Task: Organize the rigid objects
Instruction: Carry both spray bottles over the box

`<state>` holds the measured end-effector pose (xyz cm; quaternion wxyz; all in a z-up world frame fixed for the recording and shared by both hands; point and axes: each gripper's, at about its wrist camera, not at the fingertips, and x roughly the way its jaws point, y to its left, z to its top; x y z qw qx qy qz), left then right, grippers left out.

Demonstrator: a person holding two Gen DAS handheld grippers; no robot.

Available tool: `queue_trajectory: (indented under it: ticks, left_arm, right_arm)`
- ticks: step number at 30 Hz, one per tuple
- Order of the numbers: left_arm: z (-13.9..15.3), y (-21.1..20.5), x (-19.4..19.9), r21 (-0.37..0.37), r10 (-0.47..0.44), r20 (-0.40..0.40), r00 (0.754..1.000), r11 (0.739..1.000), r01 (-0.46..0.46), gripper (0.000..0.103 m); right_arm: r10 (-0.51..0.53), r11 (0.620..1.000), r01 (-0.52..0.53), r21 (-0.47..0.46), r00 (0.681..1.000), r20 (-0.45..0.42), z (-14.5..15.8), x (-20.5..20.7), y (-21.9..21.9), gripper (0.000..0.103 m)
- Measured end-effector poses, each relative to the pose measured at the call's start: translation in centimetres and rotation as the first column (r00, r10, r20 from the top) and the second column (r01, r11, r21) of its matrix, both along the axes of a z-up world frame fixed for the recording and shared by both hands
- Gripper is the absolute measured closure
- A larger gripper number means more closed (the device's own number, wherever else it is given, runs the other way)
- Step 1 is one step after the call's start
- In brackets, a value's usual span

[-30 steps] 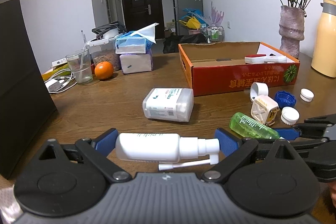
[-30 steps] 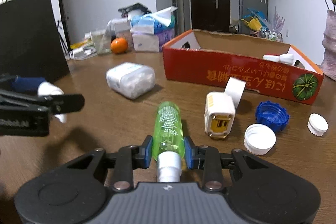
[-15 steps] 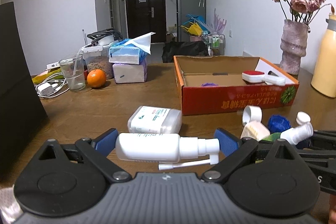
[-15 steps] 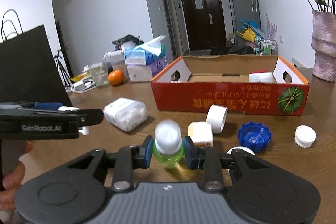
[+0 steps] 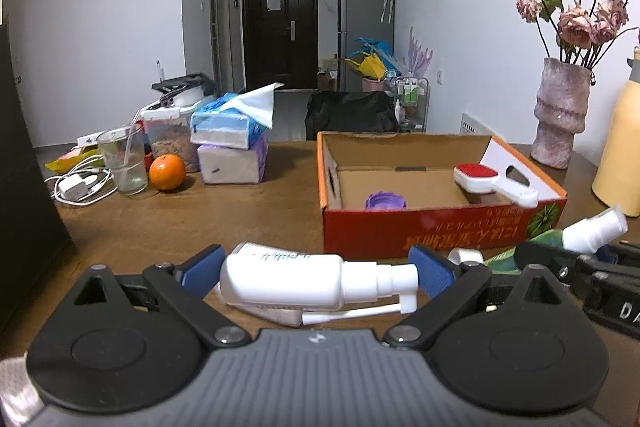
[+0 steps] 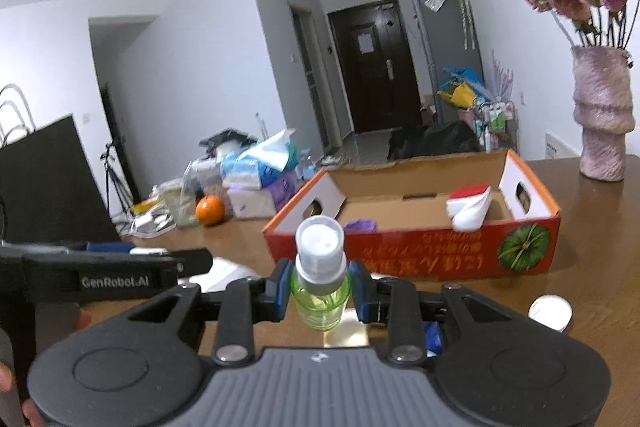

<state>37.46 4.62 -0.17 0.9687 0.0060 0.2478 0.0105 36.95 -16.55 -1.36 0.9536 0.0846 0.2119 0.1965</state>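
Note:
My left gripper [image 5: 318, 273] is shut on a white spray bottle [image 5: 288, 281] held crosswise, its nozzle pointing right. My right gripper [image 6: 320, 289] is shut on a green bottle [image 6: 320, 303] with a clear cap, cap tilted toward the camera. Both are lifted above the wooden table [image 5: 240, 219], just short of the red cardboard box [image 5: 440, 235]. Inside the box lie a purple cap [image 5: 385, 201] and a white tool with a red pad [image 5: 486, 179]. The green bottle [image 5: 560, 243] and right gripper show at the left view's right edge; the left gripper [image 6: 120, 277] shows at the right view's left.
A white cap [image 6: 550, 311] lies on the table at right. A pink vase [image 5: 560, 115] and a yellow flask [image 5: 620, 147] stand behind the box. An orange [image 5: 167, 172], a glass [image 5: 122, 159], tissue packs [image 5: 230, 143] and cables sit at far left, a black bag [image 6: 48, 179] nearer.
Both grippers rose and moved toward the box with their bottles. The green bottle came off the table and tipped cap-up. The loose caps and white pack slid down out of sight.

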Motion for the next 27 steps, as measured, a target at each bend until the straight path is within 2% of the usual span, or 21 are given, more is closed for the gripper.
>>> queue_trajectory:
  ticks: [8,18,27]
  left_arm:
    - [1.0,-1.6,2.9,-0.047,0.015,0.027,1.0,0.999,-0.014,0.003]
    - [1.2,-3.2,7.3,-0.058,0.058,0.053,0.997,0.997,-0.055,0.003]
    - [0.8,-3.6,11.2,-0.062,0.087,0.048,0.995,0.995,-0.084,0.003]
  right_arm:
    - [-0.079,0.996,0.076,0.045,0.994,0.07,1.6,2.5,-2.2,0.073]
    - [-0.134,0.986,0.126,0.106,0.988,0.08,1.9,7.1,-3.7,0.073]
    - [-0.152,0.984,0.143,0.105,0.985,0.081,1.6,11.2,-3.8,0.073]
